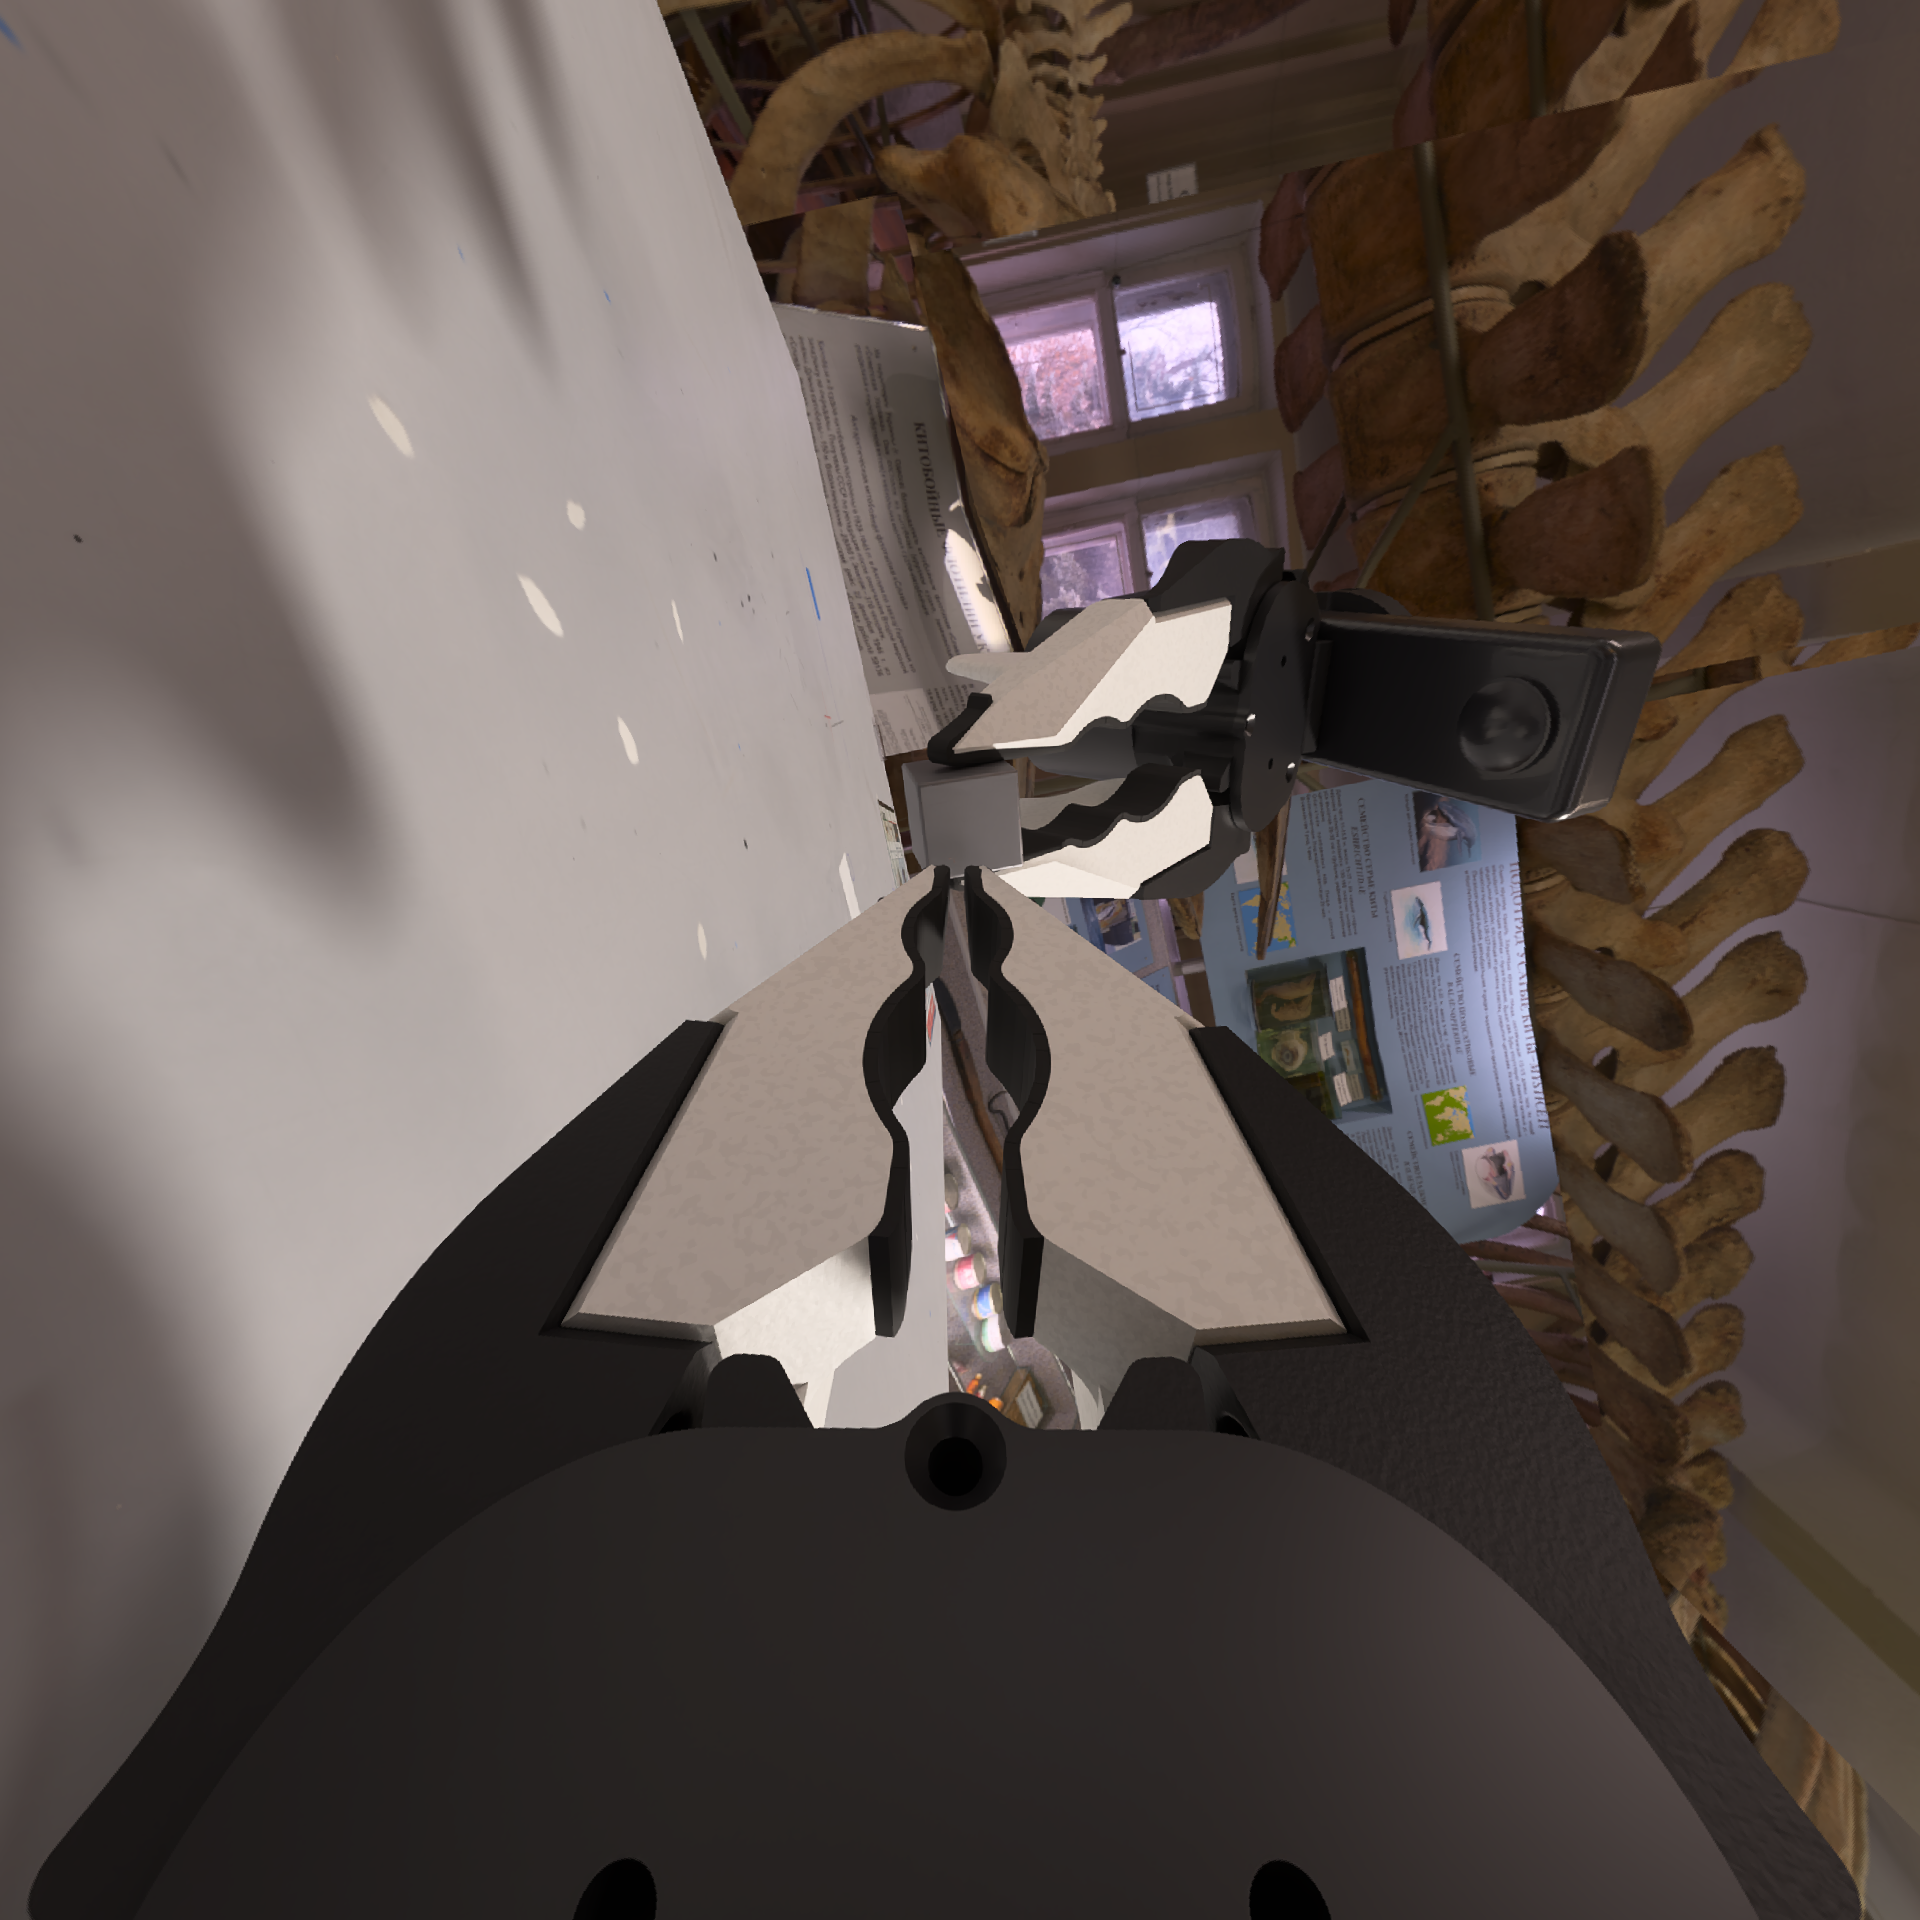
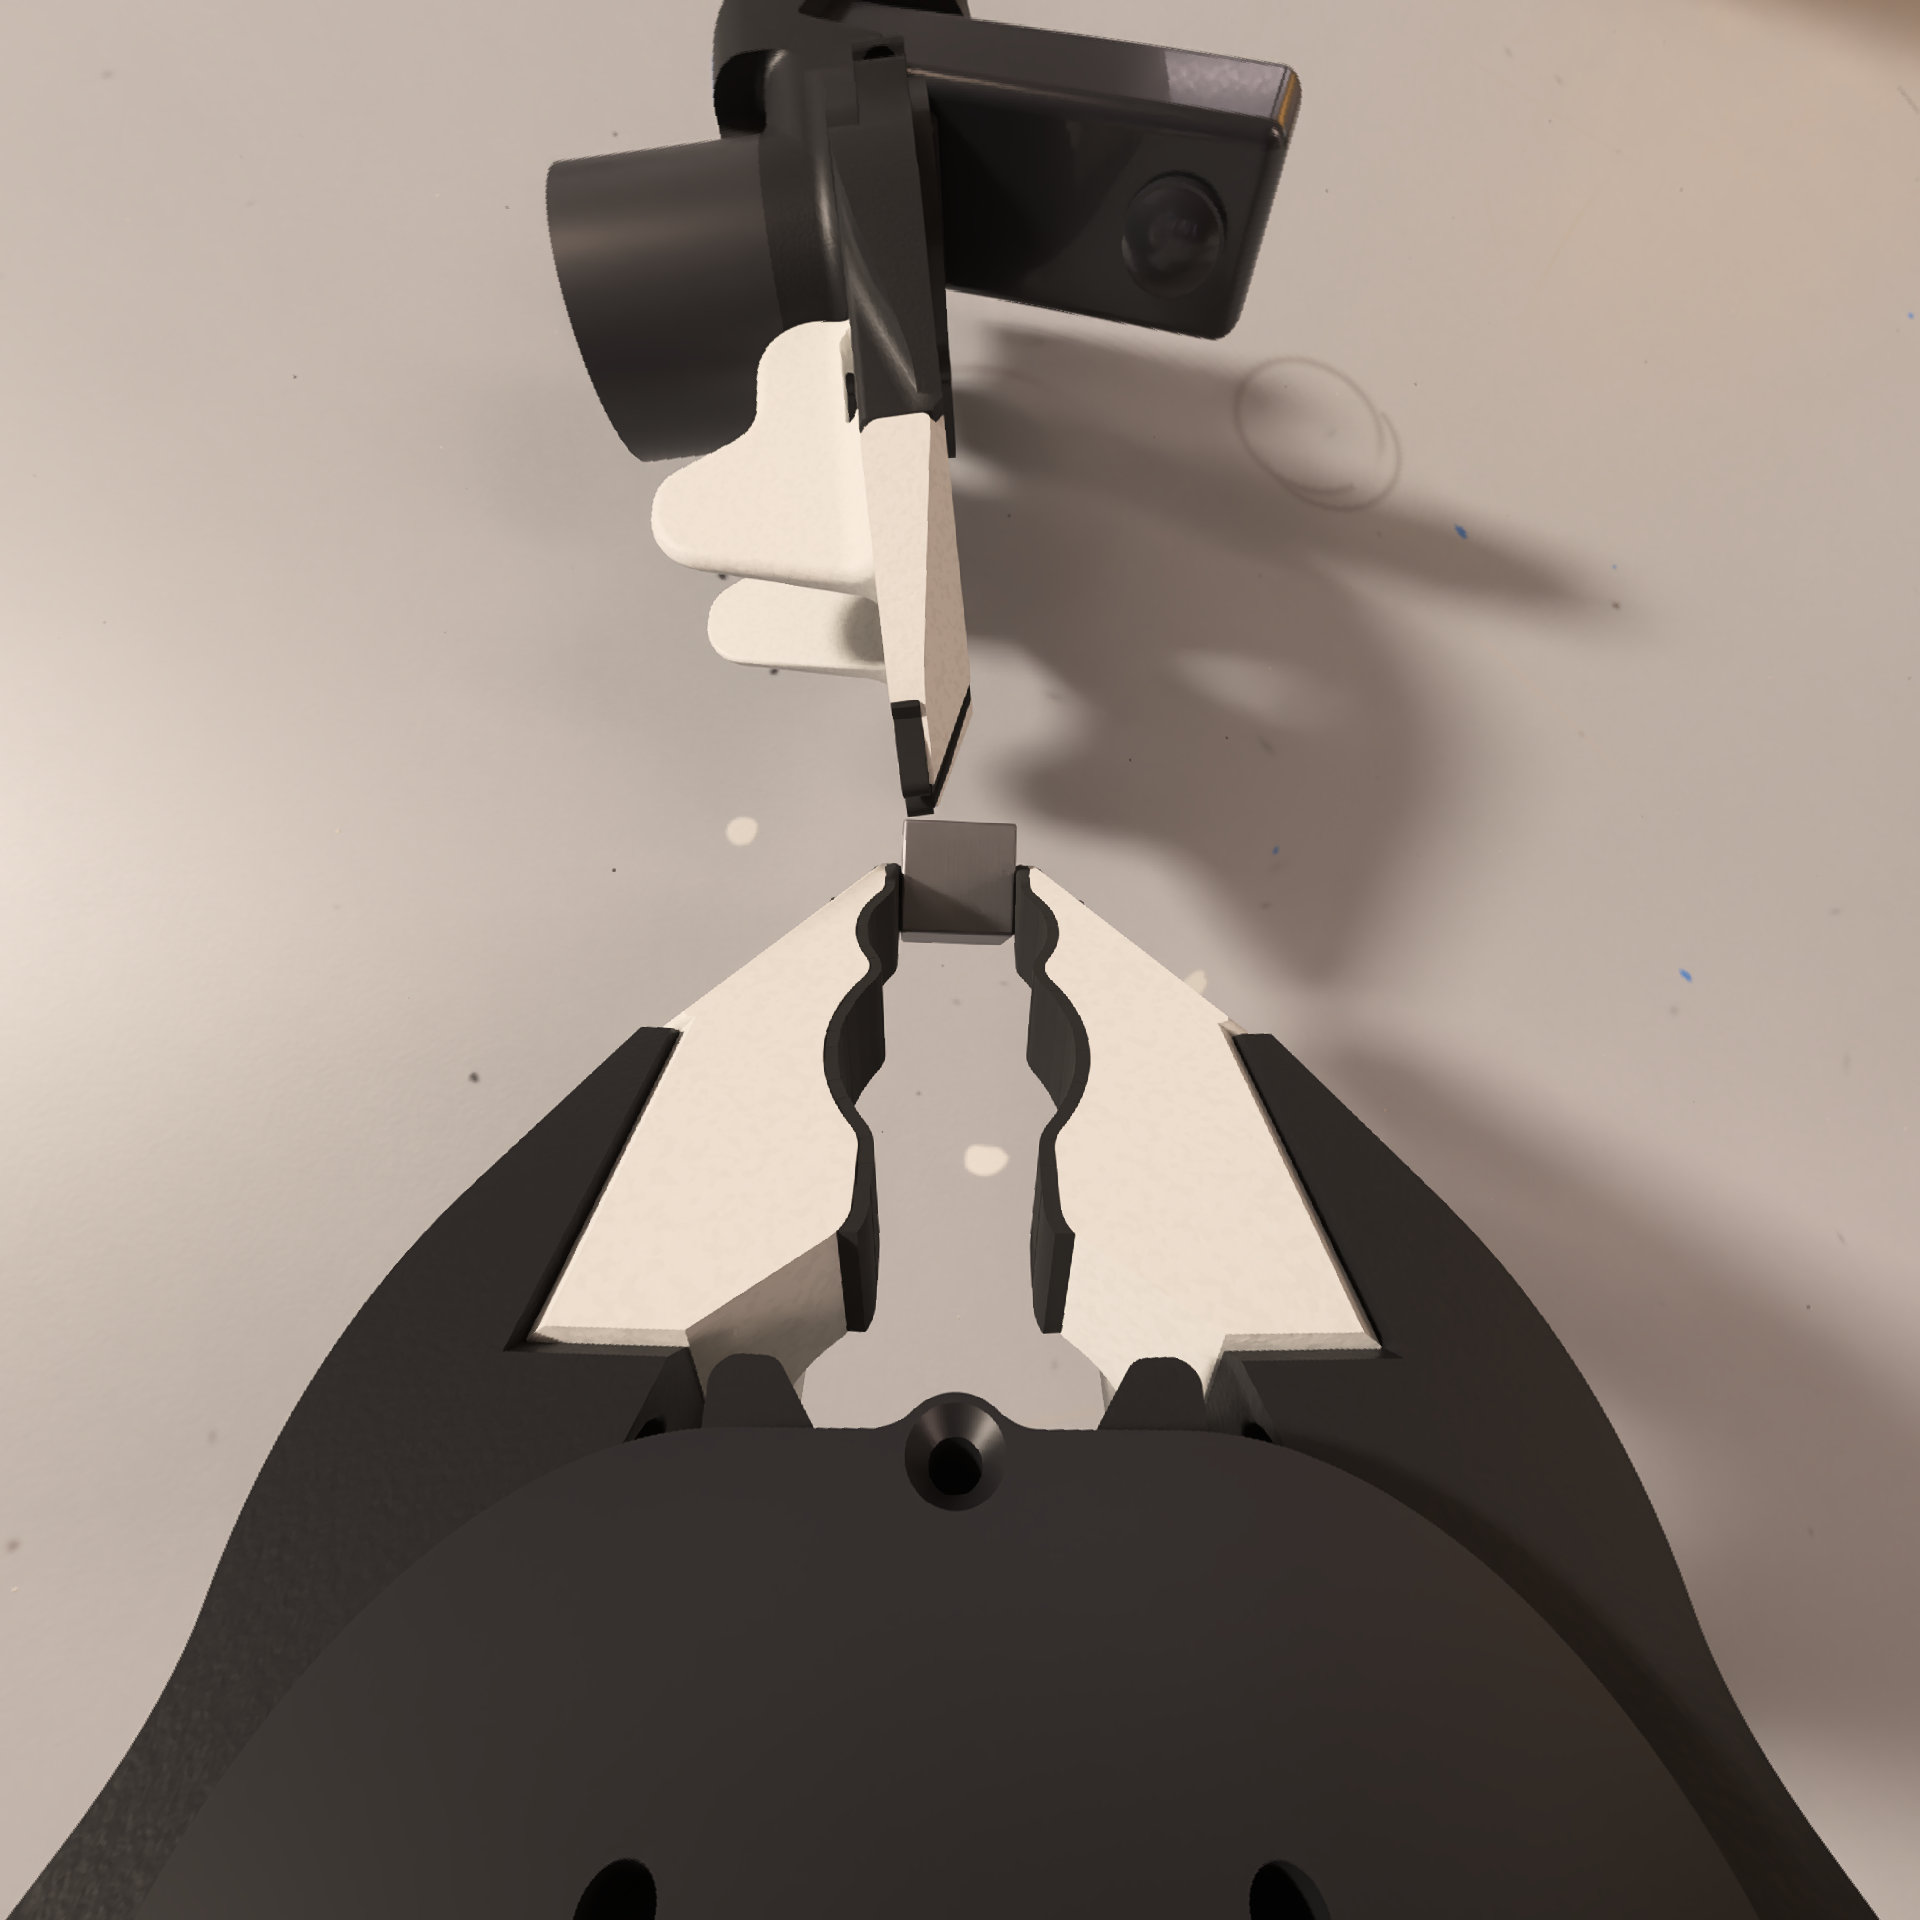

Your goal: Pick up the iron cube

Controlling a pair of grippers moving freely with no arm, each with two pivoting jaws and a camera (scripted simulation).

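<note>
The iron cube (image 2: 956, 894) is small and grey. My right gripper (image 2: 956, 883) is shut on it, one finger pad on each side, over the white table (image 2: 312, 623). I cannot tell whether the cube touches the table. My left gripper (image 1: 958, 878) is shut and empty, its tips just short of the cube (image 1: 961, 816). In the left wrist view the right gripper (image 1: 987, 805) comes in from the right with the cube between its fingers. In the right wrist view the left gripper (image 2: 920, 779) points at the cube from the far side.
The white table (image 1: 312, 727) fills the left of the left wrist view, with pale specks on it. Behind it are a large skeleton (image 1: 1558, 520), windows (image 1: 1122, 353) and blue posters (image 1: 1403, 987). A faint ring mark (image 2: 1314, 431) lies on the table.
</note>
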